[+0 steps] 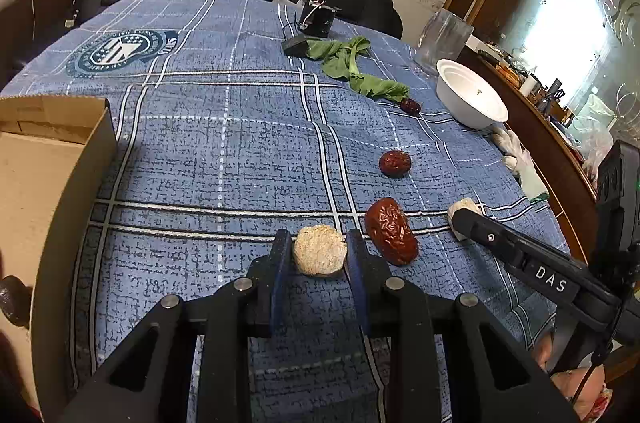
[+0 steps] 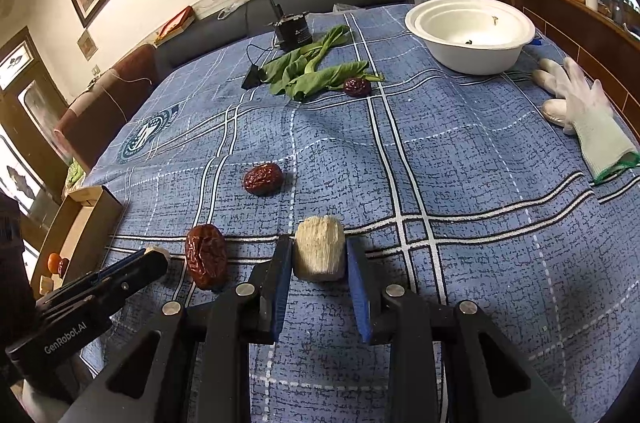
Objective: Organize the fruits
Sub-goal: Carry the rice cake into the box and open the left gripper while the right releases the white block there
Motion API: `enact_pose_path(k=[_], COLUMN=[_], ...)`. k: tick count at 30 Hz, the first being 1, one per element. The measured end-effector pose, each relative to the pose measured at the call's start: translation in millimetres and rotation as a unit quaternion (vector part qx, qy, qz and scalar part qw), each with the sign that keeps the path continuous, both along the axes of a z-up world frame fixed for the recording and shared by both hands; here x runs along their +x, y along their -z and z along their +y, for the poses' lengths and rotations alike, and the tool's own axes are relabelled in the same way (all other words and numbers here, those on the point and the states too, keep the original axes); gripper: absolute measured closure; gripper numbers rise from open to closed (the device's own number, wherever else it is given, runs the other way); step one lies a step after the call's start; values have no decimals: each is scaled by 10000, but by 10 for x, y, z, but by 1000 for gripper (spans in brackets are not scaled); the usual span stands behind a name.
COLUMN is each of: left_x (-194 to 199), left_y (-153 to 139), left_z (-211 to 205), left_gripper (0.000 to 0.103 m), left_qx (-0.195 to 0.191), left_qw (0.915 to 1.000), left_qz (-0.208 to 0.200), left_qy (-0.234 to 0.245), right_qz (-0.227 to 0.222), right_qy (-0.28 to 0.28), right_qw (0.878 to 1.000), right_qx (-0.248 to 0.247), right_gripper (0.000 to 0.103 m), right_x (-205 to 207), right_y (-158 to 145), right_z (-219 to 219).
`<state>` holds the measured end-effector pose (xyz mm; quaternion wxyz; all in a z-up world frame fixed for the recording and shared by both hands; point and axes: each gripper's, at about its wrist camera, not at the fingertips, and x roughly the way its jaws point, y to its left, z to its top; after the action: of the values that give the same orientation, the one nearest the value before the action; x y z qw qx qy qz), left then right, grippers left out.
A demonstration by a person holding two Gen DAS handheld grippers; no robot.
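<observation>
My left gripper (image 1: 319, 249) has its fingers closed on both sides of a round beige fibrous piece (image 1: 319, 250) lying on the blue checked cloth. My right gripper (image 2: 319, 255) has its fingers closed around a pale fibrous chunk (image 2: 319, 248), which also shows in the left wrist view (image 1: 462, 209). A large red date (image 1: 391, 230) lies between the two grippers and also shows in the right wrist view (image 2: 206, 256). A smaller red date (image 1: 395, 163) lies further off, and a third date (image 1: 411, 106) lies by the green leaves (image 1: 352, 69).
An open cardboard box (image 1: 48, 159) stands at the left with small fruits inside (image 2: 56, 263). A white bowl (image 2: 470, 31) sits at the far right, a white glove (image 2: 588, 119) beside it. A clear container (image 1: 442, 39) and black gadget (image 1: 316, 17) stand at the back.
</observation>
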<state>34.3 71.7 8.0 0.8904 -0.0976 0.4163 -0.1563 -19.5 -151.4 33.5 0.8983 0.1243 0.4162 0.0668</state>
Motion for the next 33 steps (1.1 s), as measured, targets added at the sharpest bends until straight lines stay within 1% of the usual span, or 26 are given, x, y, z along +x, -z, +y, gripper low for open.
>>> enact_pose_path(k=[6, 10, 13, 16, 19, 22, 24, 26, 27, 29, 33], left_x=[-99, -309, -540, -788, -1010, -1217, -1374, -1464, -1504, -1546, -1578], left_y=[-47, -255, -445, -588, -640, -633, -622, -606, -586, -534, -416], left_z=[-24, 103, 294, 630, 1083, 1543, 1852, 2031, 2119, 2242, 2300], left_gripper=[76, 76, 76, 76, 76, 76, 76, 76, 76, 76, 76], left_qx=[-4, -268, -387, -431, -350, -198, -66, 58, 116, 136, 193], left_qw=[10000, 9995, 9987, 9972, 9941, 9876, 9809, 9762, 9737, 9712, 9717], left_qz=[-3, -160, -307, -432, -404, -340, -348, -351, -341, -289, -168], left_qy=[27, -37, -126, -432, -939, -1517, -1913, -2141, -2252, -2361, -2346], right_qz=[-165, -319, -354, -396, -462, -541, -603, -623, -622, -606, -504], right_qy=[-1, -25, -71, -160, -308, -473, -658, -892, -991, -1280, -1882], right_qw=[9998, 9995, 9993, 9991, 9984, 9972, 9958, 9940, 9931, 9898, 9805], right_qx=[59, 47, 32, -30, -98, -227, -202, -63, 11, 154, 242], right_gripper=[74, 74, 74, 74, 74, 74, 74, 73, 73, 73, 73], right_x=[-45, -95, -114, -141, -169, -219, -278, -344, -371, -434, -571], right_y=[-55, -116, -126, -138, -173, -270, -372, -477, -515, -598, -637], right_z=[5, 20, 56, 125, 221, 383, 525, 692, 759, 990, 1486])
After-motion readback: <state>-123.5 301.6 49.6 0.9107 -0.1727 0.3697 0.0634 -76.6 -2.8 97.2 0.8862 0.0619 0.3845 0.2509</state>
